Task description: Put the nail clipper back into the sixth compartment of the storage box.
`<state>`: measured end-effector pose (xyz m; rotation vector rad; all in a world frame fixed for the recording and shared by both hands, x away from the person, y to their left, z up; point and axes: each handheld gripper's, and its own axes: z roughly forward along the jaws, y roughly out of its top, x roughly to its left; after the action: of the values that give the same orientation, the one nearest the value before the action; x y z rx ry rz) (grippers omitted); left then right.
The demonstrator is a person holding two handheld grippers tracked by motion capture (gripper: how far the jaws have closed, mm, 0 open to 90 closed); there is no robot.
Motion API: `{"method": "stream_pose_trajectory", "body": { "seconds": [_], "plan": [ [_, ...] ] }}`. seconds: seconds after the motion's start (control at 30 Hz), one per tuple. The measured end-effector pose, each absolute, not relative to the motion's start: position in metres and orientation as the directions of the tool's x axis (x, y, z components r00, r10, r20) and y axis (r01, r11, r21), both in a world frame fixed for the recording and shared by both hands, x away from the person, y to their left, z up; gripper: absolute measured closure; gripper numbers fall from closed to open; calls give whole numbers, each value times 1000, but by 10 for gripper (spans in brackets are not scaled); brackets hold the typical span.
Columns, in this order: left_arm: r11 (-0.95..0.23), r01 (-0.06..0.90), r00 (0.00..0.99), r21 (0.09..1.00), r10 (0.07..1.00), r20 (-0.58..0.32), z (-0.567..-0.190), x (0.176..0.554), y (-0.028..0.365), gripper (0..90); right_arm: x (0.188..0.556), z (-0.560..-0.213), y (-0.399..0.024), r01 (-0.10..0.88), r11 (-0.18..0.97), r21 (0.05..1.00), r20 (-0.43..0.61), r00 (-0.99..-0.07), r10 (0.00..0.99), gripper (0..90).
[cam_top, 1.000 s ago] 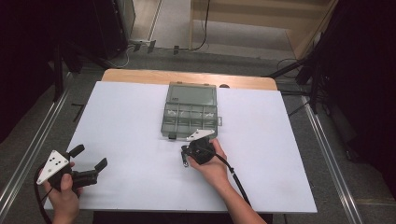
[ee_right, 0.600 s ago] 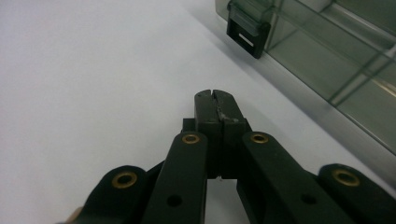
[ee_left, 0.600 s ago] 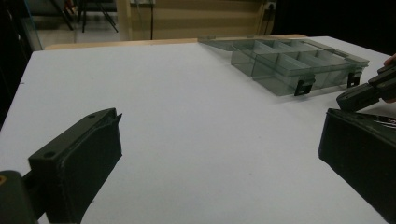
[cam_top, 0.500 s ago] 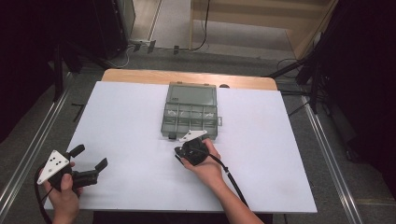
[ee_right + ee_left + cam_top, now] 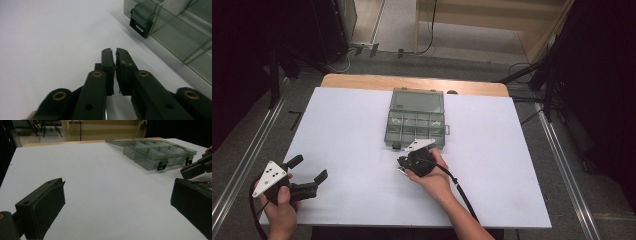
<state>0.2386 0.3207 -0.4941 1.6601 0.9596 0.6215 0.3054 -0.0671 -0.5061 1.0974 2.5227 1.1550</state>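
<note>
While the left claw (image 5: 307,169) gapes wide and empty, the right claw (image 5: 113,56), just opening a slit with nothing between, sits beside the compartment box (image 5: 416,125).

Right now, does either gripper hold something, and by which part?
Nothing is held. Left gripper is wide open; right gripper jaws have just been opening, nothing between them.

High view overhead, facing forward; tool views low, sharing organizer box (image 5: 416,124).
</note>
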Motion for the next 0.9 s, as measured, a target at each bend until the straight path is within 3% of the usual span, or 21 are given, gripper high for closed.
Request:
{"method": "stream_pose_trajectory", "body": {
  "seconds": [0.1,0.13,0.2,0.23,0.27,0.4,0.47,0.8,0.9],
  "plan": [
    [-108,283,539,953,840,-66,-494,239,321,0,304,-502,-71,549,436,713,151,-728,669,727],
    [-107,283,539,953,840,-66,-494,239,321,0,302,-497,-75,543,440,715,166,-743,648,641],
    [-108,284,538,953,840,-65,-494,239,321,0,301,-495,-76,538,447,714,170,-753,635,589],
    [-108,284,538,953,840,-65,-494,238,320,0,298,-492,-78,532,461,711,168,-764,623,474],
    [-110,284,539,953,840,-64,-494,238,320,0,298,-492,-78,532,461,711,168,-764,623,474],
    [-109,284,537,952,841,-64,-494,238,320,0,294,-485,-82,542,474,694,160,-758,632,123],
    [-109,284,537,953,841,-63,-494,239,320,0,293,-484,-85,549,476,687,187,-767,614,11],
    [-110,284,537,952,841,-63,-494,238,320,0,287,-485,-90,562,536,630,166,-771,615,1],
    [-109,285,537,952,841,-64,-494,238,320,0,285,-487,-88,562,547,621,140,-766,627,137]
  ]
}}
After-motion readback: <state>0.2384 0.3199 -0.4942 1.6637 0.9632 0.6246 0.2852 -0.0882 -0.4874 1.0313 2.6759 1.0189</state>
